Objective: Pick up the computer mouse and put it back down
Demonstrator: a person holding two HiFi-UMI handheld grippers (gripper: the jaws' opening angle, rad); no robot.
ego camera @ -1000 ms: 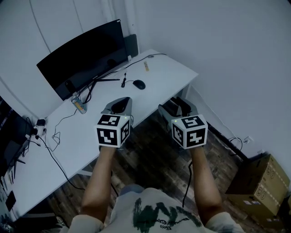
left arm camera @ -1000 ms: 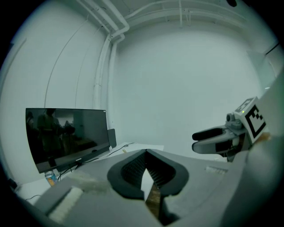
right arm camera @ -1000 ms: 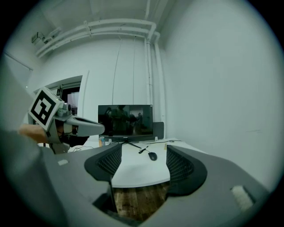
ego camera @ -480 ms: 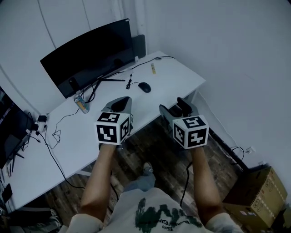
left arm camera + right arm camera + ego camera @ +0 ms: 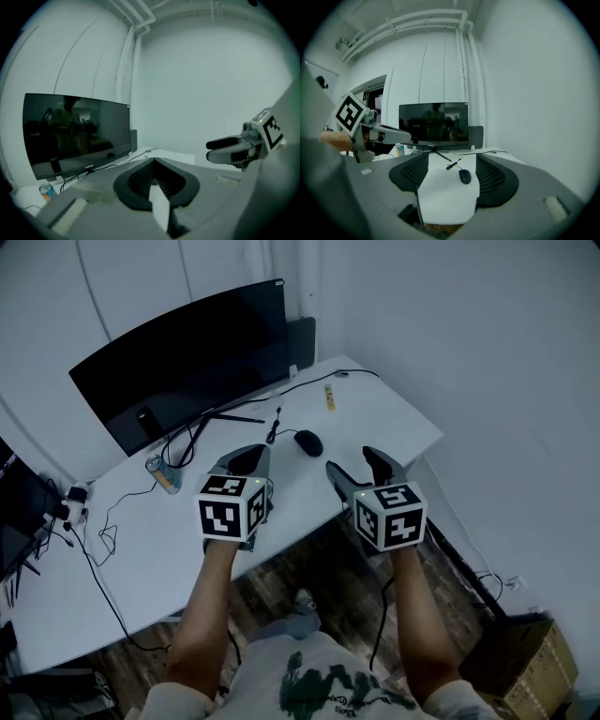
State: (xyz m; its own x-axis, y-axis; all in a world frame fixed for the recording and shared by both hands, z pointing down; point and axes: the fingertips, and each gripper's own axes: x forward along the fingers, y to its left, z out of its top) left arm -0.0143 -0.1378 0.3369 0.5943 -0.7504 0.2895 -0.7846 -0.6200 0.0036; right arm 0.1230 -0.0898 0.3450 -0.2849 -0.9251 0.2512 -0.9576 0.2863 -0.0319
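A black computer mouse (image 5: 307, 442) lies on the white desk (image 5: 394, 413), its cable running back toward the monitor. In the right gripper view the mouse (image 5: 464, 176) shows ahead, between the two jaws but well beyond them. My right gripper (image 5: 356, 465) hangs open over the desk's front edge, just right of the mouse and short of it. Over the desk to the left of the mouse, my left gripper (image 5: 247, 458) is shut with nothing in it. In the left gripper view its jaws (image 5: 155, 162) meet, and the right gripper (image 5: 228, 150) shows at the right.
A wide black monitor (image 5: 187, 352) stands at the back of the desk, with a drinks can (image 5: 164, 476) and loose cables (image 5: 103, 521) to the left. A small yellow item (image 5: 329, 396) lies behind the mouse. A cardboard box (image 5: 534, 662) sits on the wooden floor at the right.
Both grippers have moved forward from over the floor to the desk's front edge, closer to the mouse. Their jaws stand as before.
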